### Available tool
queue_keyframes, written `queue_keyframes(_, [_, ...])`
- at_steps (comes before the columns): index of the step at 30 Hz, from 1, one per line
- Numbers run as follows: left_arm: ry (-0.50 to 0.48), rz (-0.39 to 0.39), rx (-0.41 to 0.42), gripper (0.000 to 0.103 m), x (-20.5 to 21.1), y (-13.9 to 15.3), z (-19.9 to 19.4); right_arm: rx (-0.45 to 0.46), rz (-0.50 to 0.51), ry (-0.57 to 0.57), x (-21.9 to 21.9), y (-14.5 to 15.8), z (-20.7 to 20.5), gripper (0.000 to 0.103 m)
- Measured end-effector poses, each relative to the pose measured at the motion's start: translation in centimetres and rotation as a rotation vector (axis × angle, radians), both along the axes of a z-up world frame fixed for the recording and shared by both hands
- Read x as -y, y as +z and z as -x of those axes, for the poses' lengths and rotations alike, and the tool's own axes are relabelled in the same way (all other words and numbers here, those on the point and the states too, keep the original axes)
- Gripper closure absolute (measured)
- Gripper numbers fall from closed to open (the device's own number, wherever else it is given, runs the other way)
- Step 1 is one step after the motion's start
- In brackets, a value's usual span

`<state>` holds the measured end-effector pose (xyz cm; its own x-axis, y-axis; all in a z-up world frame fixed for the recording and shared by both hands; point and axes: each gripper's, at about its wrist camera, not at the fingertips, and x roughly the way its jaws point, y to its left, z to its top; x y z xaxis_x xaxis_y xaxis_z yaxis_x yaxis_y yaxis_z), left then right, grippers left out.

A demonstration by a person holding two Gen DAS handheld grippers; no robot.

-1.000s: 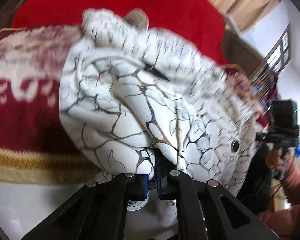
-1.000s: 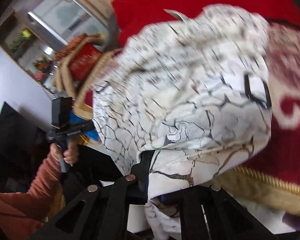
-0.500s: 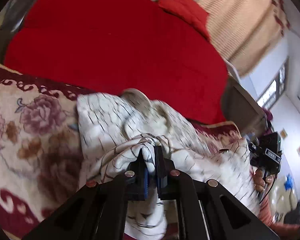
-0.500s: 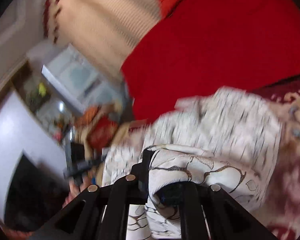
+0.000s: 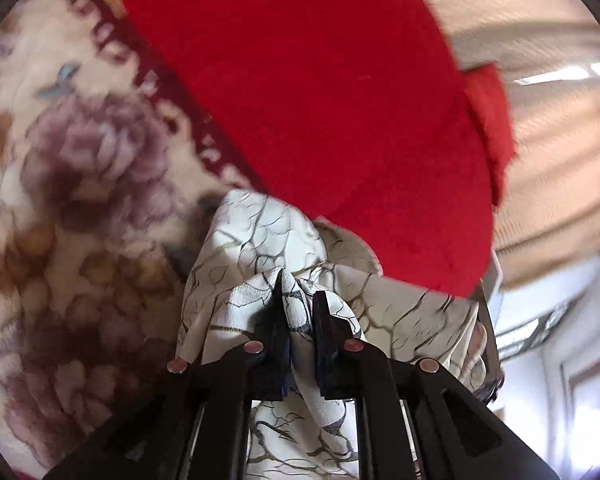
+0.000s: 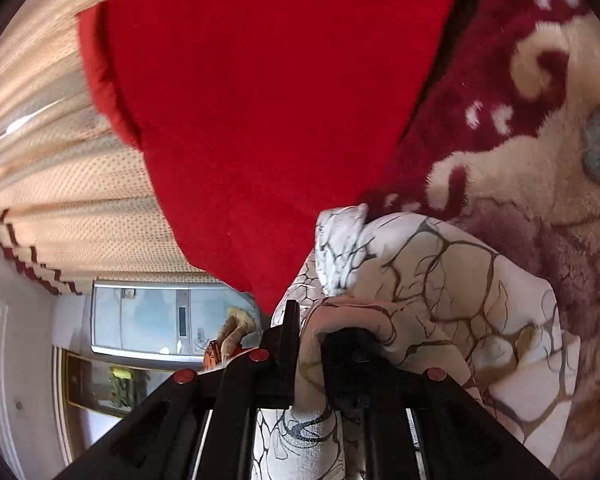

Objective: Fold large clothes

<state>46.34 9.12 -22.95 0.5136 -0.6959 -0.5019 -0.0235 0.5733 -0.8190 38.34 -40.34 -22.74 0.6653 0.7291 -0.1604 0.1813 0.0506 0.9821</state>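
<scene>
The white garment (image 5: 260, 240) with dark crackle lines lies bunched on the floral blanket (image 5: 80, 160), right at the edge of the red bedcover (image 5: 320, 100). My left gripper (image 5: 300, 300) has a fold of it between its fingers, and the jaws are opening. In the right wrist view the same garment (image 6: 440, 272) spreads to the right over the blanket (image 6: 560, 140). My right gripper (image 6: 310, 320) also has cloth filling the gap between its fingers and draped over the right finger (image 6: 352, 344). Its jaws are opening too.
The red bedcover (image 6: 280, 100) fills the far side. Beige curtains (image 5: 540, 160) hang behind it. A glass-fronted cabinet (image 6: 140, 320) stands at the left in the right wrist view, and a window (image 5: 588, 400) shows at the lower right in the left wrist view.
Both grippers carried the garment from the bed's near edge across the blanket to the red cover, rolling as they went. The gaps between both pairs of fingers look slightly wider.
</scene>
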Motion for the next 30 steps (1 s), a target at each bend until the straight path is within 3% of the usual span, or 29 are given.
queue_keyframes(1, [-0.006, 0.009, 0.015, 0.086, 0.1, 0.4, 0.0, 0.006, 0.006, 0.004, -0.1, 0.1, -0.1, 0.086])
queue_keyframes(3, [0.016, -0.001, 0.087, 0.056, 0.0, 2.0, 0.8, 0.009, 0.016, 0.013, -0.1, 0.4, -0.1, 0.080])
queue_keyframes(4, [0.045, -0.013, 0.117, 0.047, -0.2, 2.8, 1.3, 0.021, 0.003, 0.010, 0.0, 0.7, 0.2, 0.077])
queue_keyframes(5, [0.074, -0.008, 0.160, 0.037, -0.4, 3.6, 2.0, 0.032, -0.006, 0.004, 0.0, 0.7, 0.1, 0.064])
queue_keyframes(6, [0.095, 0.007, 0.215, 0.034, -0.7, 4.5, 2.8, 0.043, -0.012, -0.005, 0.4, 0.8, 0.4, 0.032])
queue_keyframes(8, [0.105, 0.006, 0.246, 0.029, -0.9, 5.5, 4.0, 0.076, 0.013, -0.073, 1.1, 2.2, 1.8, 0.002])
queue_keyframes(10, [0.076, -0.034, 0.208, 0.029, -0.6, 5.8, 4.7, 0.112, 0.106, -0.151, 1.8, 3.8, 3.6, 0.002])
queue_keyframes(13, [0.059, -0.098, 0.146, 0.029, 0.1, 5.2, 5.9, 0.185, 0.245, -0.119, 1.6, 7.1, 5.6, 0.003])
queue_keyframes(16, [0.092, -0.134, 0.117, 0.028, 0.3, 4.0, 7.6, 0.306, 0.399, -0.012, -0.5, 10.7, 7.9, 0.004])
queue_keyframes(20, [0.085, -0.134, 0.091, 0.028, 0.2, 2.6, 7.7, 0.437, 0.567, 0.221, -6.2, 13.9, 10.5, 0.009])
queue_keyframes(25, [0.020, -0.108, 0.104, 0.032, 1.4, 2.2, 6.8, 0.468, 0.613, 0.479, -13.9, 13.0, 11.5, 0.012])
queue_keyframes(27, [0.005, -0.110, 0.120, 0.047, 1.7, 2.3, 5.9, 0.449, 0.629, 0.568, -17.4, 11.3, 10.8, 0.013])
queue_keyframes(30, [-0.004, -0.072, 0.158, 0.058, 1.5, 2.7, 4.8, 0.415, 0.643, 0.663, -21.7, 8.7, 9.7, 0.015])
